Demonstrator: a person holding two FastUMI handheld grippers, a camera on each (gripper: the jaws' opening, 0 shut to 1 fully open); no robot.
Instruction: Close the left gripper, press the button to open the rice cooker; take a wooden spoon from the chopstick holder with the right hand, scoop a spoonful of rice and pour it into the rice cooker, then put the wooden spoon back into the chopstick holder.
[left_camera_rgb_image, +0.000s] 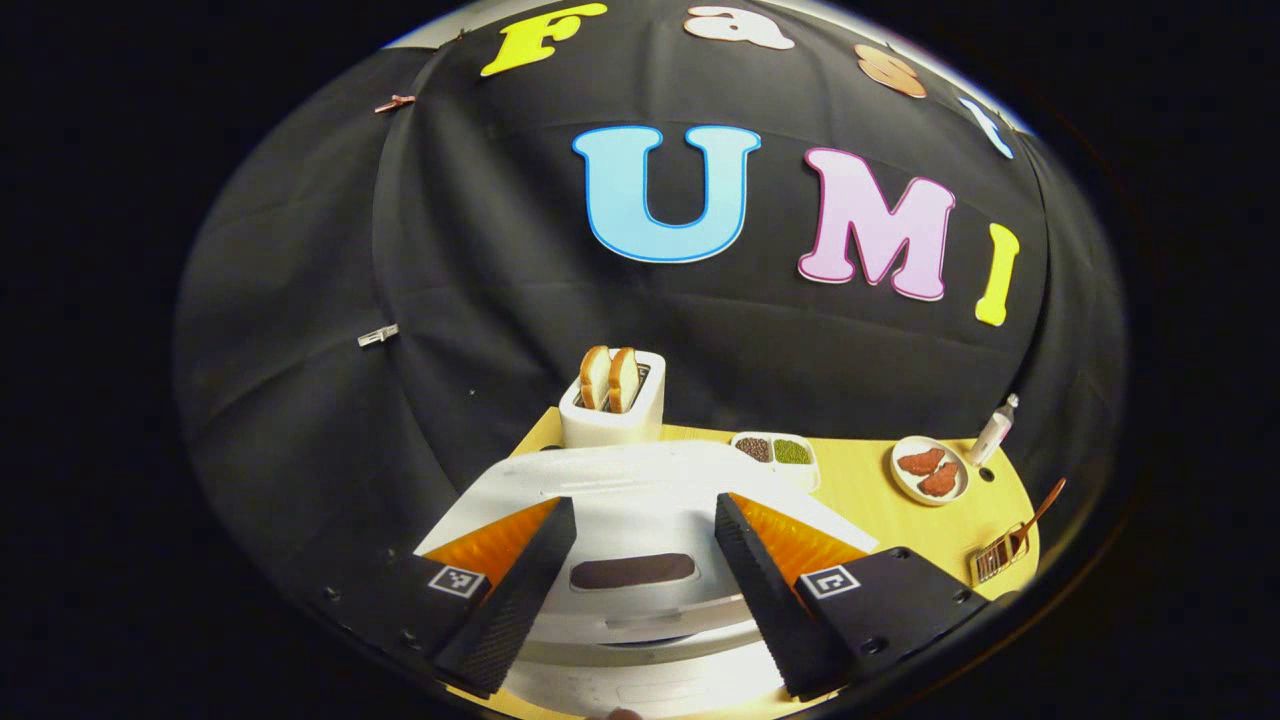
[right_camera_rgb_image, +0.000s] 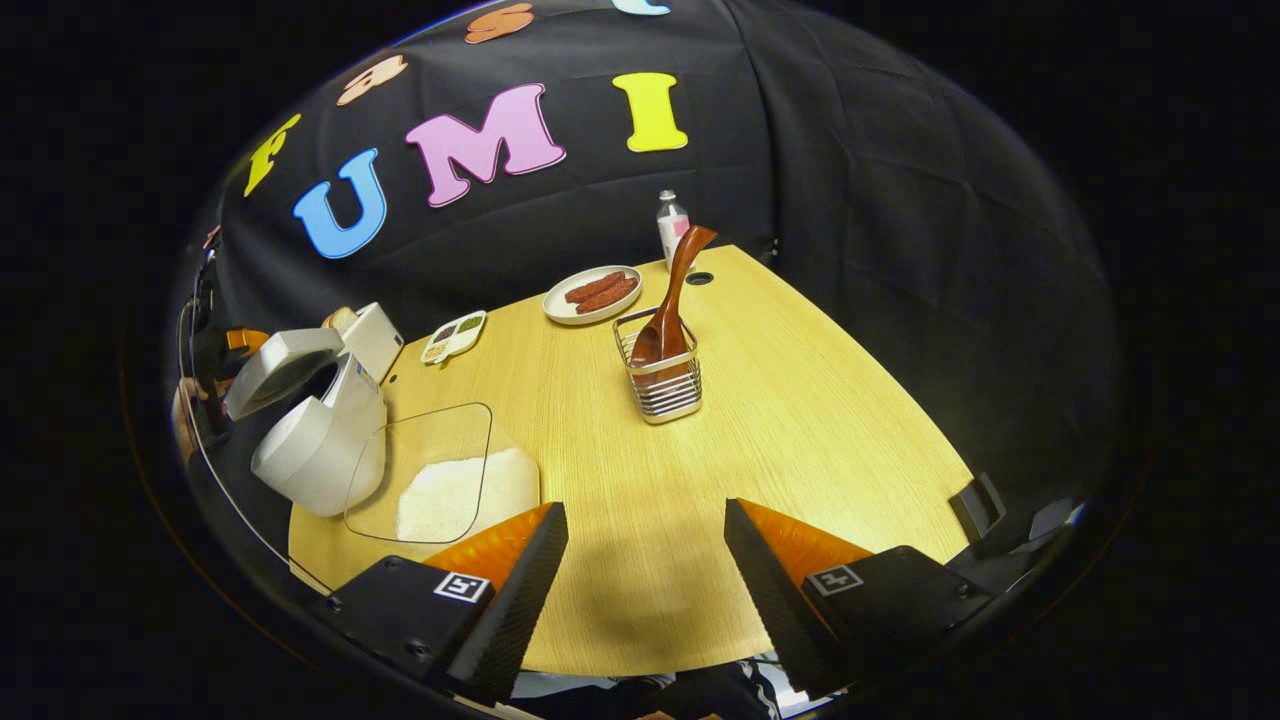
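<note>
rice cooker under open left claw.

Left hand-held gripper has its fingers spread wide, nothing pinched between them, angled downward. Right hand-held gripper is the same deal: fingers wide apart, holding nothing, tilted down. In the right gripper view, the left one shows far off at the left edge.
</note>
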